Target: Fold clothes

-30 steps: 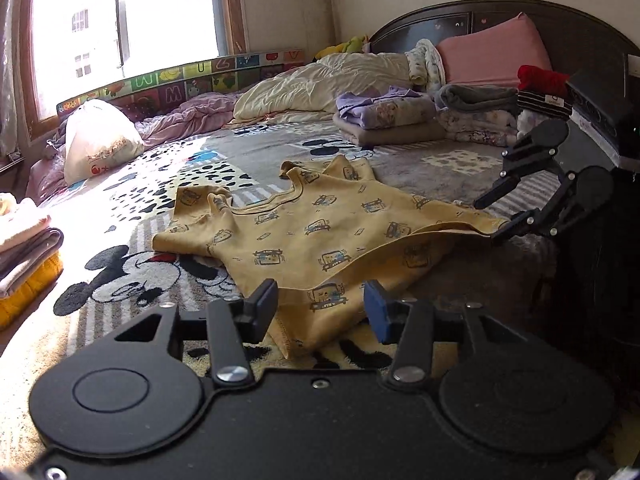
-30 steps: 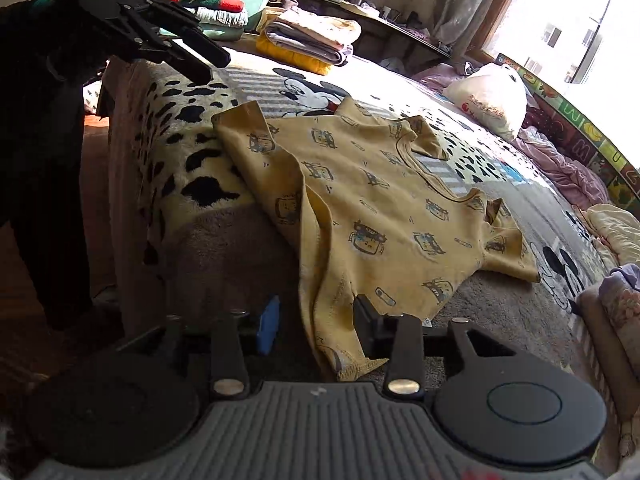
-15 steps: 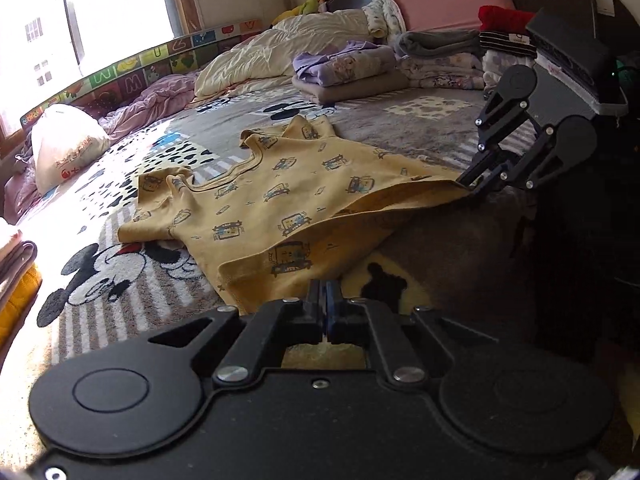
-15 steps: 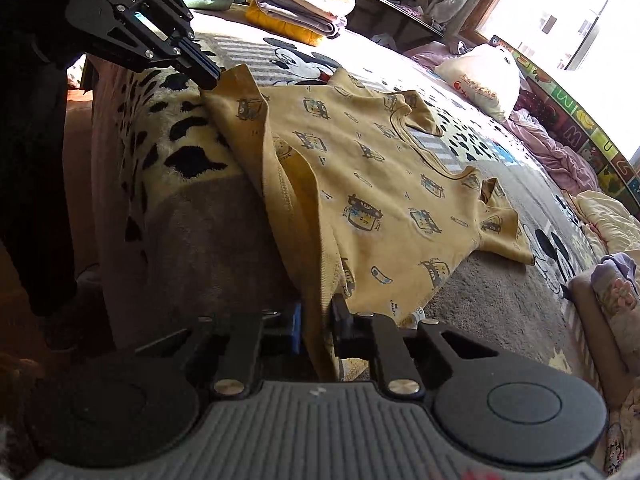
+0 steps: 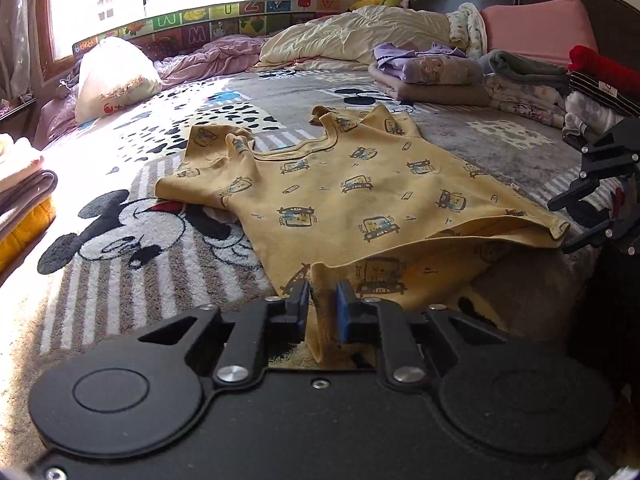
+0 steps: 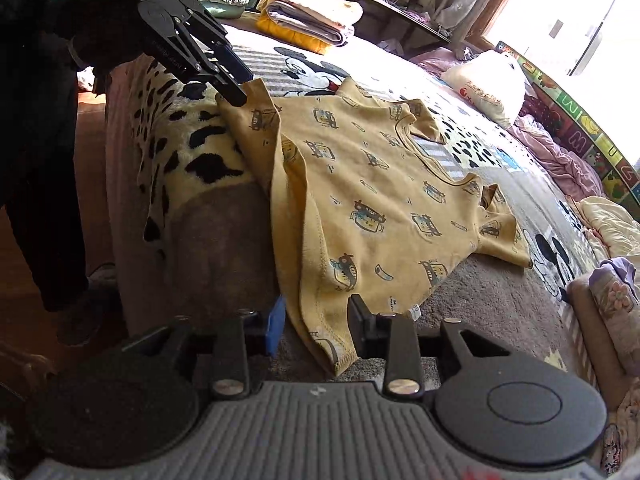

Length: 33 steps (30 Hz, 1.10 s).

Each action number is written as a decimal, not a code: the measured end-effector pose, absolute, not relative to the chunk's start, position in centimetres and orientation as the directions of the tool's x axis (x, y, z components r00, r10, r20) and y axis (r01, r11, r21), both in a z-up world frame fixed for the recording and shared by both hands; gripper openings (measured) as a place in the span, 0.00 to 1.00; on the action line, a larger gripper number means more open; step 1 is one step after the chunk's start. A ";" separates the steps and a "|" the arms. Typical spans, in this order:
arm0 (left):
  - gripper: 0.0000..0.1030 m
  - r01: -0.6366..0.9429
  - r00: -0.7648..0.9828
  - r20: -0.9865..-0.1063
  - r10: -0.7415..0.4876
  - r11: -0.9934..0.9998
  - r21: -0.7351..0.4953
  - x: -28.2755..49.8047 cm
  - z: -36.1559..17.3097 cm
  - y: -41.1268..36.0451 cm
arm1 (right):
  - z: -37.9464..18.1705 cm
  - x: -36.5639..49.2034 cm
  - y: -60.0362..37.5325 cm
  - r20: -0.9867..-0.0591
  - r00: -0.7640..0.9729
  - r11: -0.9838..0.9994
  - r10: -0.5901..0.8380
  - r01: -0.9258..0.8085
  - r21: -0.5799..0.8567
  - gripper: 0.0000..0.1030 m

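Now left gripper (image 5: pixel 322 298) pinching shirt (image 5: pixel 360 196) hem; right gripper (image 6: pixel 316 322) opening around hem.

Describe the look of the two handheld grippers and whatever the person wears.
Both grippers are black linkage frames with silver pivot screws and round discs. The left gripper has smooth housing and blue-faced fingers; the right gripper has ribbed grey housing and one blue pad. The person wears a dark sleeve with a green cuff.

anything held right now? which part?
Left gripper pinches the yellow shirt at one hem corner. Right gripper: jaws opening, other hem corner between them, unpressed.
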<state>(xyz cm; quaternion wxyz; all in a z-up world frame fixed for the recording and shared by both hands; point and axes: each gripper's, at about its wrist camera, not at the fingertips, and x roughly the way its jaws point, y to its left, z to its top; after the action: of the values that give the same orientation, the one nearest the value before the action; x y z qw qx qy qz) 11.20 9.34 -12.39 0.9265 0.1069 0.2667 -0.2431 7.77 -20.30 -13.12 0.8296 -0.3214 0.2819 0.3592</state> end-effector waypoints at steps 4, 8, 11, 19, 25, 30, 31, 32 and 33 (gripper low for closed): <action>0.06 0.625 0.694 -0.599 -0.400 0.747 0.226 6.8 -11.5 8.6 | -14.1 8.5 -20.1 -0.724 0.553 0.546 0.412 -0.786 -0.290 0.42; 0.07 0.651 0.651 -0.683 -0.330 0.706 0.280 3.3 -11.9 9.9 | -14.3 8.1 -20.6 -0.761 0.492 0.523 0.423 -0.818 -0.239 0.42; 0.29 0.534 0.696 -0.624 -0.355 0.837 0.120 3.3 -10.5 12.4 | -13.5 8.2 -21.9 -0.755 0.465 0.570 0.462 -0.808 -0.148 0.42; 0.51 0.129 0.696 -0.648 -0.310 0.941 -0.312 7.7 -11.8 11.7 | -13.4 12.4 -29.1 -0.606 0.581 0.839 0.544 -0.343 0.423 0.44; 0.31 0.005 0.645 -0.696 -0.317 0.912 -0.411 7.5 -14.7 10.7 | -17.1 12.3 -29.0 -0.608 0.585 0.819 0.537 -0.186 0.543 0.45; 0.03 -0.022 0.728 -0.646 -0.230 0.934 -0.357 6.1 -13.2 11.6 | -17.2 11.7 -27.5 -0.597 0.616 0.834 0.515 -0.197 0.516 0.07; 0.03 -0.023 0.728 -0.647 -0.226 0.936 -0.352 5.9 -13.2 11.9 | -16.4 11.2 -27.8 -0.573 0.653 0.839 0.495 -0.190 0.509 0.07; 0.03 -0.021 0.715 -0.662 -0.224 0.940 -0.341 6.0 -13.6 12.0 | -15.5 10.6 -28.2 -0.551 0.682 0.846 0.481 -0.197 0.495 0.07; 0.03 -0.018 0.702 -0.677 -0.222 0.944 -0.329 6.0 -14.1 12.1 | -14.6 10.3 -28.5 -0.552 0.692 0.861 0.465 -0.208 0.464 0.07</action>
<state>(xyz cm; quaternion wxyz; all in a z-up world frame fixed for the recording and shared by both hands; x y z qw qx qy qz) 6.04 12.06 -14.06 0.9089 -0.1574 0.3820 -0.0562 10.32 -28.48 -14.62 0.9008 0.1861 0.3451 0.1866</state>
